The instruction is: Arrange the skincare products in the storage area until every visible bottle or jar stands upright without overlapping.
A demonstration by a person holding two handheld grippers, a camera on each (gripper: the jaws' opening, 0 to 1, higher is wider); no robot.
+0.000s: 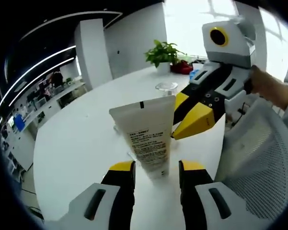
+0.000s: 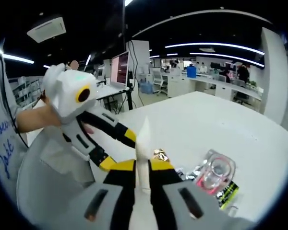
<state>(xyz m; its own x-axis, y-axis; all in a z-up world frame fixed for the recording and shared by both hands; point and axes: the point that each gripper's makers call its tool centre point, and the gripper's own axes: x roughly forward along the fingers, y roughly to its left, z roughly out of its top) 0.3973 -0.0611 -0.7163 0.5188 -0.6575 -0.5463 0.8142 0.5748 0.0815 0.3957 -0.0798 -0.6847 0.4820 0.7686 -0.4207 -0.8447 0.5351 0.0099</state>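
A white tube [image 1: 149, 139] with a printed label stands on the white table [image 1: 81, 143], its flat crimped end up. My left gripper [image 1: 156, 168] is open, with one jaw on each side of the tube's lower end and a small gap on both sides. My right gripper [image 1: 180, 118] comes in from the right, its yellow tips at the tube's right edge. In the right gripper view the tube [image 2: 143, 148] shows edge-on, and the right gripper [image 2: 143, 168] is shut on it. The left gripper [image 2: 119, 149] reaches in from the left there.
A clear jar [image 2: 216, 171] with a pink rim lies by a yellow-black sachet [image 2: 228, 194] and a small gold item [image 2: 159, 154]. A glass jar [image 1: 166, 87], a potted plant [image 1: 163, 53] and a red object [image 1: 183, 67] stand further back. A white mesh surface [image 1: 259, 158] is at the right.
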